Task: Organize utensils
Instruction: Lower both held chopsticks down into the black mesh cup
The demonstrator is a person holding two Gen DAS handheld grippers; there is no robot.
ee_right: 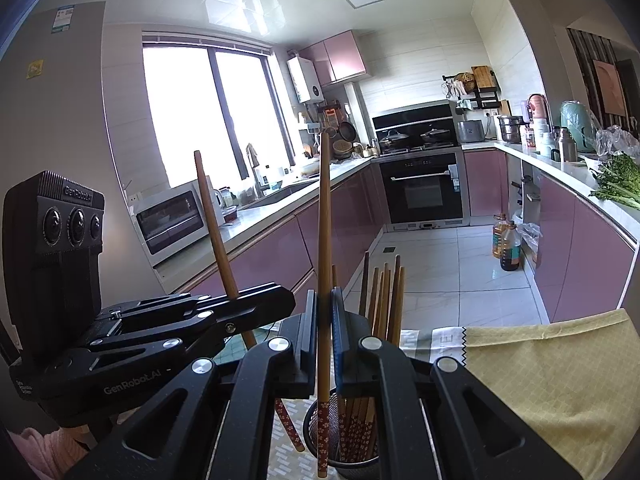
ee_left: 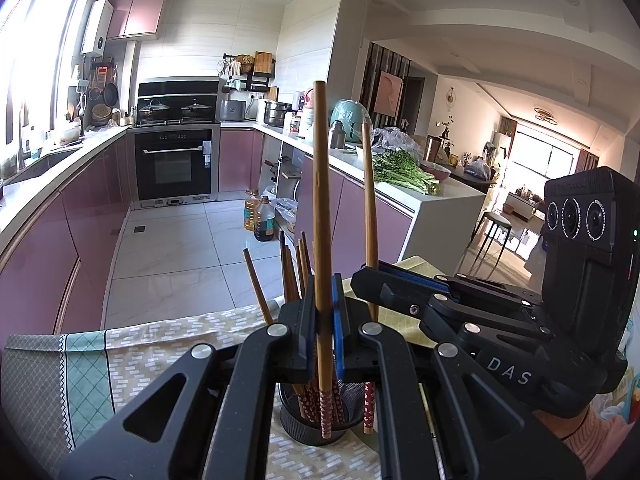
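A black mesh holder (ee_left: 308, 424) (ee_right: 310, 416) with several red-patterned wooden chopsticks stands on a patterned tablecloth (ee_left: 160, 344). My left gripper (ee_left: 325, 292) is shut on one upright chopstick (ee_left: 321, 200); its patterned end hangs at the holder's front. In the right wrist view the left gripper (ee_right: 240, 296) and its tilted chopstick (ee_right: 212, 220) are at the left, with the lower end left of the holder. My right gripper (ee_right: 325, 300) is shut on a second upright chopstick (ee_right: 325, 220). From the left wrist the right gripper (ee_left: 370, 276) is beside the holder, holding that second chopstick (ee_left: 369, 200).
The table's far edge drops to a tiled kitchen floor with oil bottles (ee_left: 260, 216). Pink cabinets line both sides, with an oven (ee_right: 424, 188) at the back. Greens (ee_left: 400, 172) lie on the right counter. A yellow cloth (ee_right: 552, 384) covers the table's right part. A hand in a pink sleeve (ee_left: 584, 436) holds the right gripper.
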